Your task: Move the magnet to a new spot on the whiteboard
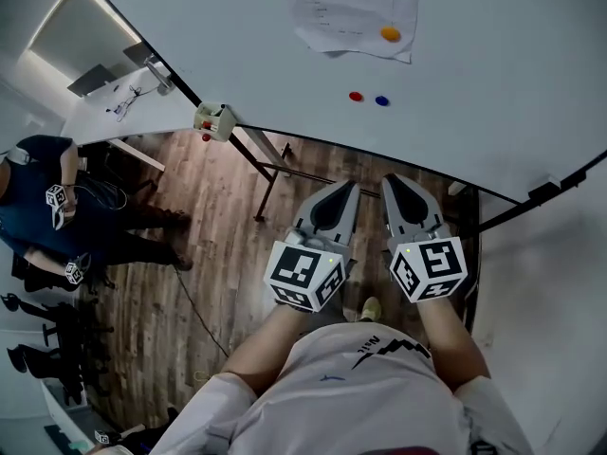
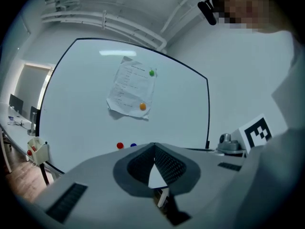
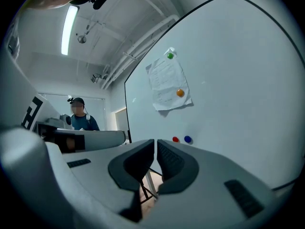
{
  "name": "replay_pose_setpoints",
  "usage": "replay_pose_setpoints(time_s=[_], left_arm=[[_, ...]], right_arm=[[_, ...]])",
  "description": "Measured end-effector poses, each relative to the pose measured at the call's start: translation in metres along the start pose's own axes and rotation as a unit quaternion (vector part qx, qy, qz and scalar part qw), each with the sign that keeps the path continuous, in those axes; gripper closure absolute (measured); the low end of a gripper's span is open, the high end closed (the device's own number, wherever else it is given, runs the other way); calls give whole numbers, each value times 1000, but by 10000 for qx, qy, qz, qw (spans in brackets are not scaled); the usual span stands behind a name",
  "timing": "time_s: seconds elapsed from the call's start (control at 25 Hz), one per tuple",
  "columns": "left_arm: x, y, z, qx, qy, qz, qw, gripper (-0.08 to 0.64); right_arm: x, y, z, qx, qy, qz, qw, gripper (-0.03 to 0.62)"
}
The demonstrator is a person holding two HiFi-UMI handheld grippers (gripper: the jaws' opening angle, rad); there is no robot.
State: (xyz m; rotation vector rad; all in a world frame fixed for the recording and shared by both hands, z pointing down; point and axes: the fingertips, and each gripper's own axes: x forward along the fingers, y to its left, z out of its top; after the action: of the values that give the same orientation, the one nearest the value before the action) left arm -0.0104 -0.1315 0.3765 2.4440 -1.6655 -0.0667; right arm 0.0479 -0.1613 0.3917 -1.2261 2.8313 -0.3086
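**Magnets dead ahead, both tools closed on nothing**

The small red round magnet and small blue round magnet sit on the glossy white whiteboard, well apart from both tools. The left gripper and right gripper have jaws together, empty; the right looks nearer

Colours on the white, black-framed whiteboard
A round orange magnet dots the white printed paper sheet; a round red magnet and a round blue magnet lie nearer the lower edge.
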Motion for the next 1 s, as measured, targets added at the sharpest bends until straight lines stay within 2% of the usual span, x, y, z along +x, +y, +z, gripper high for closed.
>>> replay_pose_setpoints(time_s=[0.48, 0.72, 0.84, 1.0], left_arm=[[76, 78, 8, 10, 177, -784, 9968, 549], [109, 105, 2, -38, 332, -1169, 9926, 549], [120, 111, -1, -33, 410, -1359, 9899, 549], [130, 118, -4, 8, 489, -1558, 9866, 549]], right_arm=[[96, -44, -12, -53, 50, -1110, 9938, 575], [129, -69, -16, -7, -88, -1731, 9849, 568], [140, -80, -21, 54, -111, -1996, 9798, 524], [152, -94, -28, 103, -133, -2356, 9717, 509]])
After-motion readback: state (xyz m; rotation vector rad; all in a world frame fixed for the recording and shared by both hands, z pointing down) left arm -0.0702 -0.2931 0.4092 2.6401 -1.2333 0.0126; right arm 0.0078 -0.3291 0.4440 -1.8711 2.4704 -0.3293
